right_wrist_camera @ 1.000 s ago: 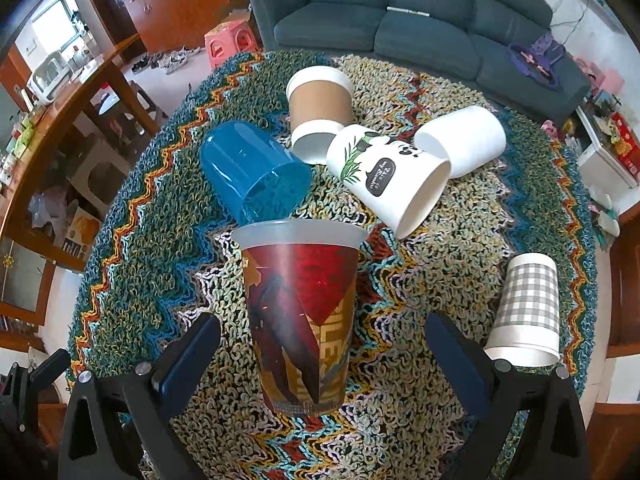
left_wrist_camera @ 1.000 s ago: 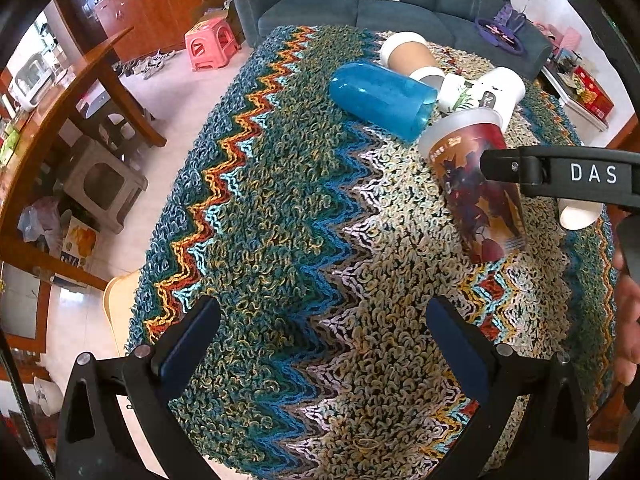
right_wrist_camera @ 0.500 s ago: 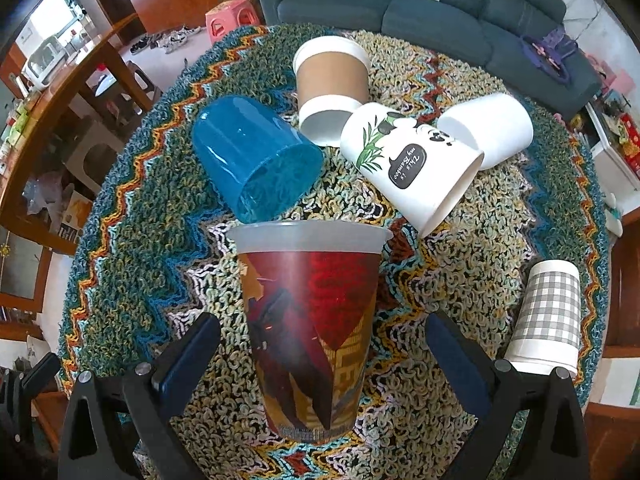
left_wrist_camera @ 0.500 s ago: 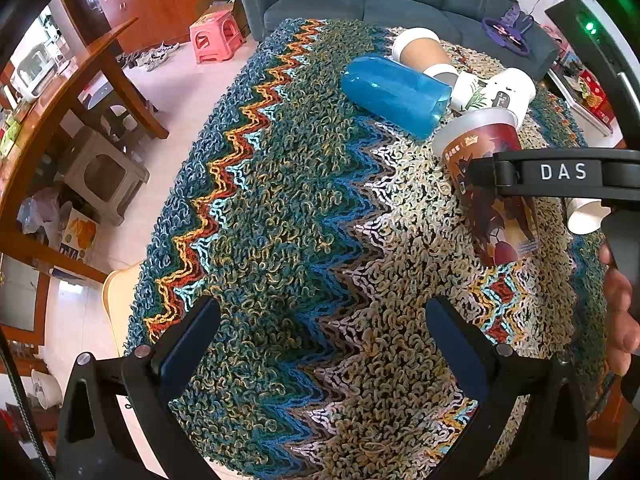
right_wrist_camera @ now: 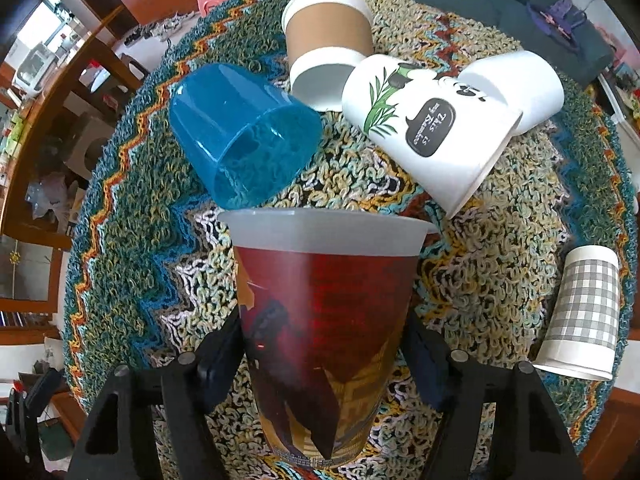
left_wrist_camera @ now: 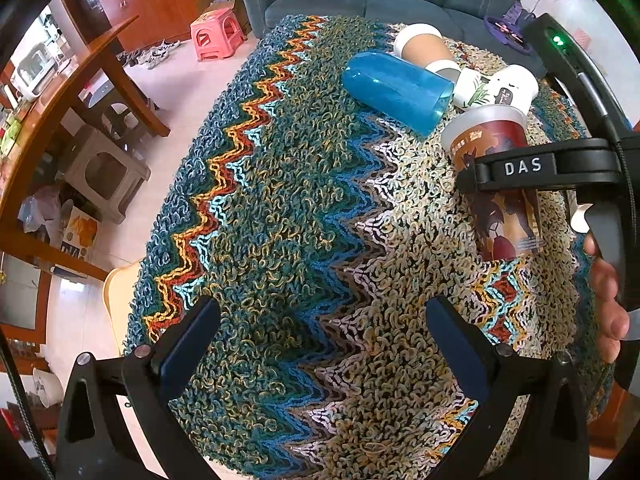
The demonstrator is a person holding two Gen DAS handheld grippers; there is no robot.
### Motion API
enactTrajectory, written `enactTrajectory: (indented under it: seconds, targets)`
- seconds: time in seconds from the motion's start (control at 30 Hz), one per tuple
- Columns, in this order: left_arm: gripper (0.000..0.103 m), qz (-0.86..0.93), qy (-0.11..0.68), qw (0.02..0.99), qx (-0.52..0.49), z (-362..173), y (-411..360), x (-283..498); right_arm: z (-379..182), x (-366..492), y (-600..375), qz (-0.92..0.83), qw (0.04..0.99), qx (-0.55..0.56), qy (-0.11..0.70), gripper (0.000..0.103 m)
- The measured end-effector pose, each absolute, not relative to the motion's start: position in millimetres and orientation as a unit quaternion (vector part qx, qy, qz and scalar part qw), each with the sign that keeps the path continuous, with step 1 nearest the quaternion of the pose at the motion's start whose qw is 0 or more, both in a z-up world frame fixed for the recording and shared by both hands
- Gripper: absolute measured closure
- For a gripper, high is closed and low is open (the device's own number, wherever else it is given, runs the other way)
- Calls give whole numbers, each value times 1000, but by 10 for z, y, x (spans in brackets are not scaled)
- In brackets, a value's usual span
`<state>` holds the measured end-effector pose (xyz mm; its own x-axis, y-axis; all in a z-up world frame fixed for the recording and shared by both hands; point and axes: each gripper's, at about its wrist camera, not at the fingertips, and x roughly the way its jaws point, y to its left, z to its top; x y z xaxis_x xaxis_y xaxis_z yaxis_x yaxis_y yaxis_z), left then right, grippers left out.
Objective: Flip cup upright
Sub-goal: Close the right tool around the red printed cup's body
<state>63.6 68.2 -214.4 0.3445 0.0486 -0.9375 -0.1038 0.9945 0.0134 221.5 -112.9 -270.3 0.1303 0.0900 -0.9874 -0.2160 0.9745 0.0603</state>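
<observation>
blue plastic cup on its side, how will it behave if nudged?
The blue plastic cup would probably roll, lying on its rounded wall, in a curve since it tapers. Looks empty and thin, so likely light. The loopy woven tablecloth should damp any roll.

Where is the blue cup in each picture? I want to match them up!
Left wrist view: the blue cup lies on its side at upper right, far across the rug.
Right wrist view: the blue cup lies upper left of centre, its open mouth facing the camera.
Shared landmark: the brown paper cup lying just beyond it.
</observation>
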Motion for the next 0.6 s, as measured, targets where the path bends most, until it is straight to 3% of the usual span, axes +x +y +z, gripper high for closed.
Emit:
enactTrajectory:
  seconds: [0.6]
  targets:
    - [1,42,567,823,-21,-2073,630,584,-2352,2061,-1384,94,771,-41,629,31]
